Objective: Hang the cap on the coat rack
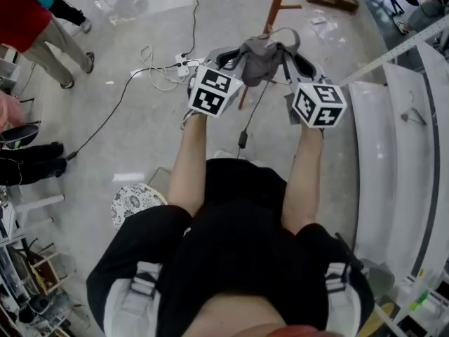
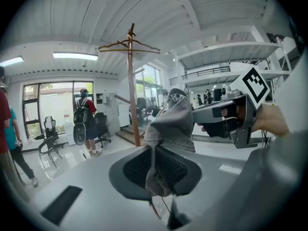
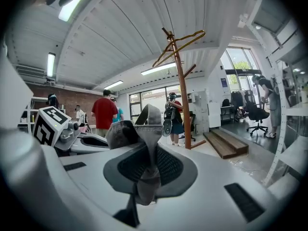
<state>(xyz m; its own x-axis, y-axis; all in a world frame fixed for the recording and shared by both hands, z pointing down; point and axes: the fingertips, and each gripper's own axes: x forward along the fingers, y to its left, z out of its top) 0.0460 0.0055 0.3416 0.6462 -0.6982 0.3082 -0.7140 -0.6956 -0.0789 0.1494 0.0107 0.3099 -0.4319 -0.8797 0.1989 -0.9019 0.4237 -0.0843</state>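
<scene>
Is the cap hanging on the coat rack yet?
Not yet. Done: the cap is picked up, the left gripper and right gripper both pinching it. In hand: it is held up facing the coat rack. Left: reach the rack, hook it on a bare arm.

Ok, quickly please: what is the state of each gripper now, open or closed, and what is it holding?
left gripper: closed, holding the grey cap by its fabric.
right gripper: closed, holding the same cap at another part.
</scene>
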